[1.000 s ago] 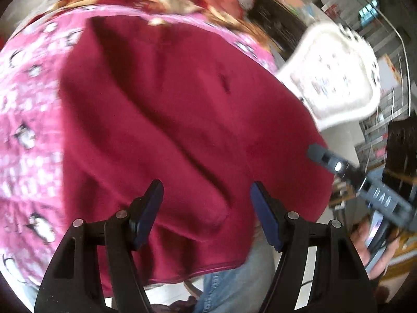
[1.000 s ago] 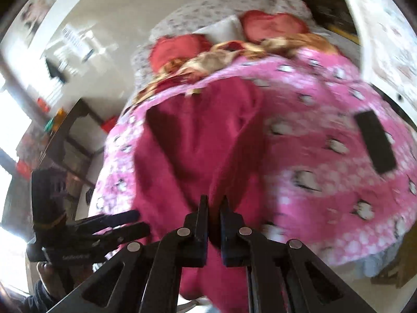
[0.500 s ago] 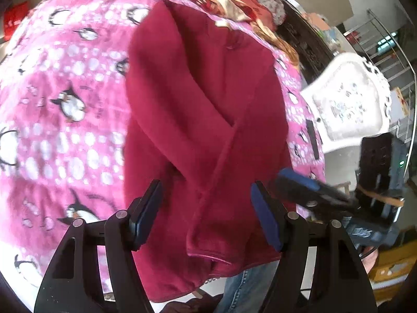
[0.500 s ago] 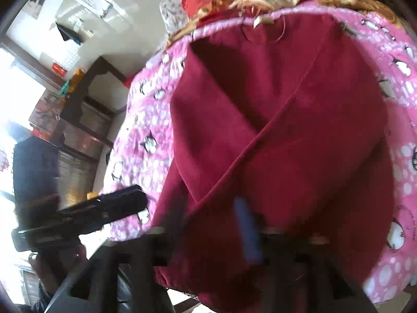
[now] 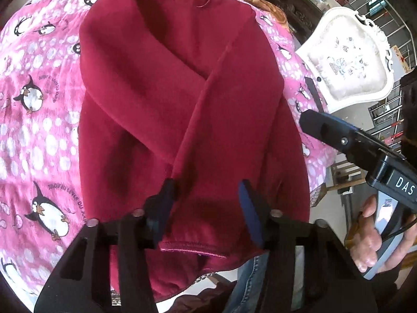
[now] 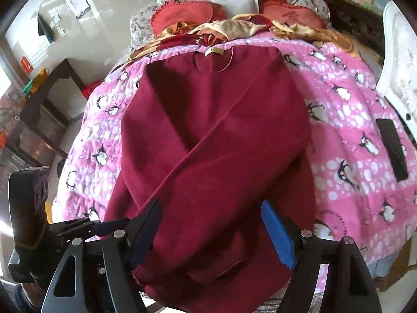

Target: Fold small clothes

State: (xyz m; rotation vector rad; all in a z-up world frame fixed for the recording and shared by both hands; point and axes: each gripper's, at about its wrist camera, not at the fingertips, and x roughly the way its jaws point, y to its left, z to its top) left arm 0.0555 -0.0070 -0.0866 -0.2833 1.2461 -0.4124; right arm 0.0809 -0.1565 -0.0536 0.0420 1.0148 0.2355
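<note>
Here the left gripper (image 5: 206,200) jaws are closing, the right gripper (image 6: 213,232) opening (both over the sweater (image 5: 182,104)).

A dark red long-sleeved sweater (image 6: 216,156) lay flat on its back across a pink penguin-print blanket (image 6: 359,161) on the bed, its neckline with a tan label at the far end and its hem hanging over the near edge. Both sleeves were folded inward over the body and crossed each other in an X, the cuffs lying near the hem. The fabric was soft and fleecy, with shallow creases
</note>
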